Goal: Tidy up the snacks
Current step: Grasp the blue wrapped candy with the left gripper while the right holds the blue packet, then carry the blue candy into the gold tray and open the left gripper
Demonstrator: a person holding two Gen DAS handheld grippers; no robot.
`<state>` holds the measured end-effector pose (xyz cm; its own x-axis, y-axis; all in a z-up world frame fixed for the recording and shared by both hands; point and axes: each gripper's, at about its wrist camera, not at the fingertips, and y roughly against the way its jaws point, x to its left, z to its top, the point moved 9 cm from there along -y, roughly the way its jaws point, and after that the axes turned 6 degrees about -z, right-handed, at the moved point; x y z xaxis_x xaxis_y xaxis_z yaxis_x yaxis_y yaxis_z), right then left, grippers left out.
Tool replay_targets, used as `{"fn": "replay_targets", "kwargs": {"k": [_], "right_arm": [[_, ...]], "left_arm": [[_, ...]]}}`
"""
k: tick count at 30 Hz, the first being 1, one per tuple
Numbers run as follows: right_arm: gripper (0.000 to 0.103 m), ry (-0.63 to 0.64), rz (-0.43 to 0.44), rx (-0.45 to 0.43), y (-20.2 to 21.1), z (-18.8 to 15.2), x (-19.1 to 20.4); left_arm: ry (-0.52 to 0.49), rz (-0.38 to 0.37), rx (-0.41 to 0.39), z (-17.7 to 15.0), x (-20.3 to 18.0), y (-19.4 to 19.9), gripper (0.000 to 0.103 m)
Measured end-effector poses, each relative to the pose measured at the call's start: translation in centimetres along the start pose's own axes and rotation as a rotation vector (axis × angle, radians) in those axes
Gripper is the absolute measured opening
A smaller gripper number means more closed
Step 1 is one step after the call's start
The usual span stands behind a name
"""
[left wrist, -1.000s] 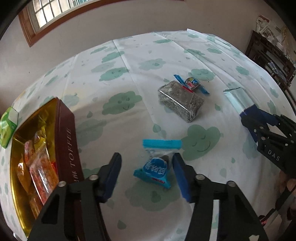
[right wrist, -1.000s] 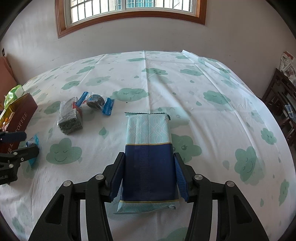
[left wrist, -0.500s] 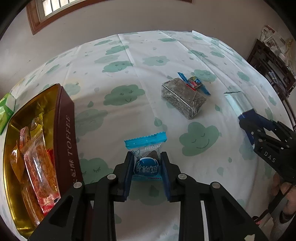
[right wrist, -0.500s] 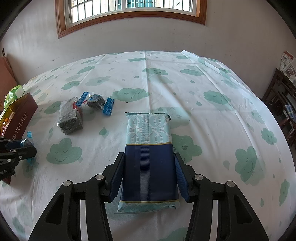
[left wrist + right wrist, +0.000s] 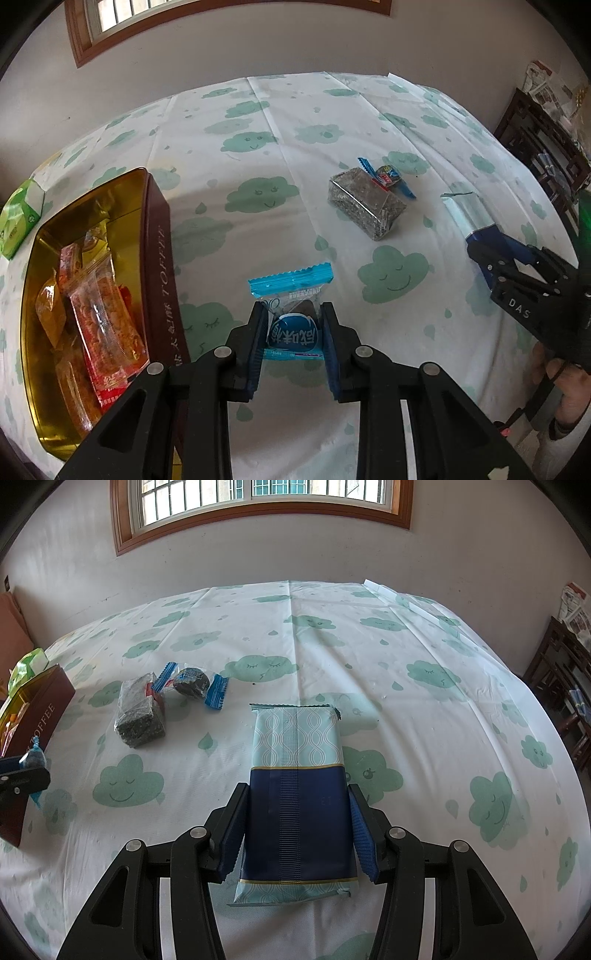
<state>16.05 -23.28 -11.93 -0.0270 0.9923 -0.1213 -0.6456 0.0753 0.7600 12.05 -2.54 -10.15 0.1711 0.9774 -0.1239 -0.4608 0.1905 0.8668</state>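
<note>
My left gripper (image 5: pixel 291 317) is shut on a small blue-wrapped snack (image 5: pixel 293 325) and holds it above the tablecloth, just right of the open gold toffee tin (image 5: pixel 157 236) with several red and orange packets inside. My right gripper (image 5: pixel 297 801) is shut on a large blue and pale-green snack packet (image 5: pixel 299 794), which lies along the table; the same gripper shows in the left wrist view (image 5: pixel 517 280). A dark block in clear wrap (image 5: pixel 138 714) and a round dark candy with blue ends (image 5: pixel 192 682) lie further back.
The table wears a white cloth with green clouds (image 5: pixel 406 664). A green box (image 5: pixel 20 218) sits left of the tin. Dark wooden furniture (image 5: pixel 565 672) stands at the right, a wall and window behind.
My left gripper closed on the small blue snack and lifted it off the cloth, with the tin now closer on the left. The right gripper and its packet have not moved.
</note>
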Motion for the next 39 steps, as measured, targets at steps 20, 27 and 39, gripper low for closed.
{"fn": "replay_targets", "kwargs": {"k": [20,27,39], "right_arm": [[0.053,-0.002,-0.004,0.001,-0.1,0.0,-0.1],[0.053,-0.002,-0.004,0.001,-0.1,0.1,-0.1],[0.054,-0.002,-0.004,0.001,-0.1,0.1,0.0]], "left_arm": [[0.085,0.057,-0.126,2.0,5.4,6.5,0.025],[0.19,0.158,-0.142,1.6,12.3,7.8,0.025],[0.288,0.263,-0.074,-0.6,19.0,5.9,0.025]]}}
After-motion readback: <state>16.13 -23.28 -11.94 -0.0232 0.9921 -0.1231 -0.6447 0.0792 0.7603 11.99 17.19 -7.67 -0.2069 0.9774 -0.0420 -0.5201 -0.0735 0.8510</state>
